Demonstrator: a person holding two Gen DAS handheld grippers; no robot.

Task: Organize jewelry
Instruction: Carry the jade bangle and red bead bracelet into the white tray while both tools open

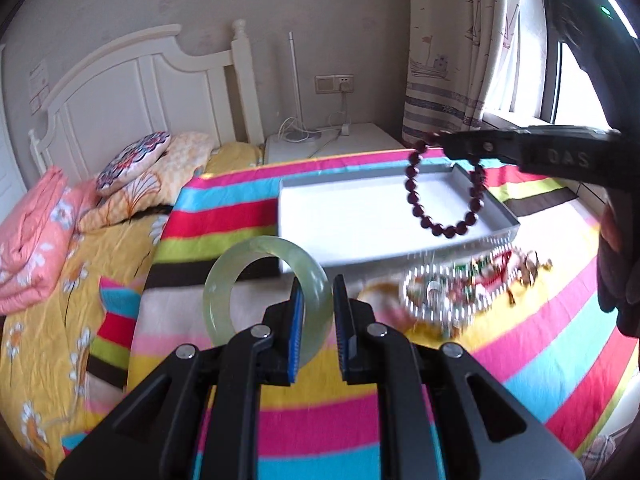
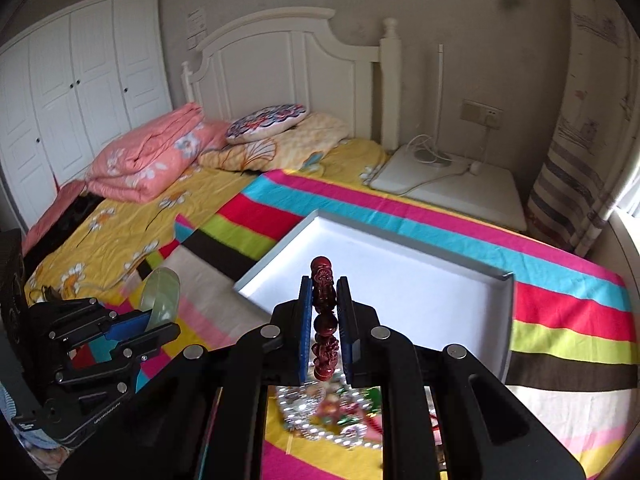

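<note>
My left gripper (image 1: 316,300) is shut on a pale green jade bangle (image 1: 224,284) and holds it above the striped cloth, left of the white tray (image 1: 352,220). It also shows in the right wrist view (image 2: 160,328) with the bangle (image 2: 162,292). My right gripper (image 2: 325,312) is shut on a dark red bead bracelet (image 2: 323,300). In the left wrist view the right gripper (image 1: 452,146) holds the bracelet (image 1: 444,230) hanging over the tray's right part. A pile of mixed jewelry (image 1: 460,288) lies on the cloth in front of the tray.
The tray (image 2: 400,272) sits on a striped cloth (image 1: 320,420) spread over a bed. Pillows (image 1: 132,156) and a folded pink quilt (image 1: 32,236) lie to the left. A white nightstand (image 2: 452,184) with cables stands behind, a curtain (image 1: 448,52) at the right.
</note>
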